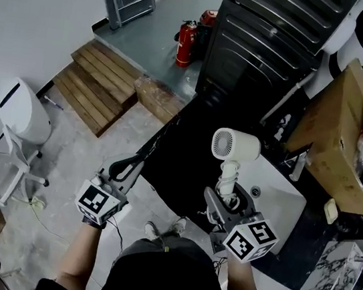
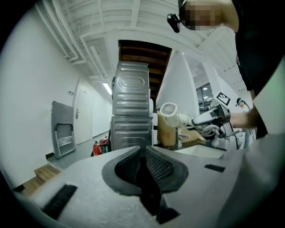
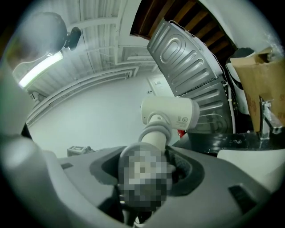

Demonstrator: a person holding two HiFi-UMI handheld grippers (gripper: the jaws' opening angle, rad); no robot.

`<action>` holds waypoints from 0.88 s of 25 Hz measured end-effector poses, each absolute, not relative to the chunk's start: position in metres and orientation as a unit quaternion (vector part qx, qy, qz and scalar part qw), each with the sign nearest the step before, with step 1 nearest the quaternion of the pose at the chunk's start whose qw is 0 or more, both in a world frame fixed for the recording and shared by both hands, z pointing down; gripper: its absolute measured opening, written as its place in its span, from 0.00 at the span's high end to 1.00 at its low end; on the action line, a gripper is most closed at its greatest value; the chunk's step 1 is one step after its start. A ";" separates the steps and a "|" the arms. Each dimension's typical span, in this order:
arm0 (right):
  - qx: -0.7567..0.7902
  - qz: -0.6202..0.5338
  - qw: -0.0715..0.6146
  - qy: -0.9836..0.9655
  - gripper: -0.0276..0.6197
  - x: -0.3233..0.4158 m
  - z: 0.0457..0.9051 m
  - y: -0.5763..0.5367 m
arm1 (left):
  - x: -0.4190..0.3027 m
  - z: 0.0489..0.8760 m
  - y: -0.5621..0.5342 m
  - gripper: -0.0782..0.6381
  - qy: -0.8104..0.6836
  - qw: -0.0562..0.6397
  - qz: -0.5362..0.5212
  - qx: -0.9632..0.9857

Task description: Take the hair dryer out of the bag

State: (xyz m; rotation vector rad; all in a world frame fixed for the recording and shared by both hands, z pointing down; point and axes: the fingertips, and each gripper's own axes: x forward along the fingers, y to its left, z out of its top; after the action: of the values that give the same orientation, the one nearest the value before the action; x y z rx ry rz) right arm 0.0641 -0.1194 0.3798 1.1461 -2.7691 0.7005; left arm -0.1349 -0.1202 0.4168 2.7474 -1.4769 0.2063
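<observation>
Fingers (image 3: 180, 164) of the right gripper (image 1: 229, 197) pinch the handle of the white hair dryer (image 1: 235, 146). It is held upright in the air with its head up and its round grille turned left, over the near left edge of the white sink (image 1: 280, 206). To the left, the left gripper (image 1: 140, 158) has its fingers (image 2: 158, 165) almost pressed together with nothing between them, just off the left edge of the black table (image 1: 180, 154). Farther right, an open cardboard box (image 1: 338, 137) sits beside the sink. Beyond the table stand two stacked dark metal machines (image 1: 271, 39), with a red fire extinguisher (image 1: 186, 42) on the floor to their left.
</observation>
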 end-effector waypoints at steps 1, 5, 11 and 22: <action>0.375 0.224 0.031 -0.899 0.56 0.067 0.377 -0.122 | -0.139 0.410 -0.119 0.82 -0.482 0.013 0.053 0.874; 0.385 0.215 0.027 -0.897 0.56 0.077 0.369 -0.132 | -0.160 0.378 -0.116 0.85 -0.538 0.021 0.011 0.842; 0.394 0.208 0.016 -0.895 0.56 0.085 0.357 -0.141 | -0.198 0.342 -0.096 0.86 -0.614 -0.013 -0.013 0.789; 0.410 0.220 0.006 -0.885 0.56 0.100 0.350 -0.147 | -0.236 0.306 -0.066 0.86 -0.669 -0.062 -0.027 0.740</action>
State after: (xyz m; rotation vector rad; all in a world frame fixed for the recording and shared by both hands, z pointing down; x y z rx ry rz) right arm 0.0999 -0.1467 0.3504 1.2831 -2.7701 0.6901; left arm -0.2365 -0.0662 0.3061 2.4206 -2.1904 -0.0896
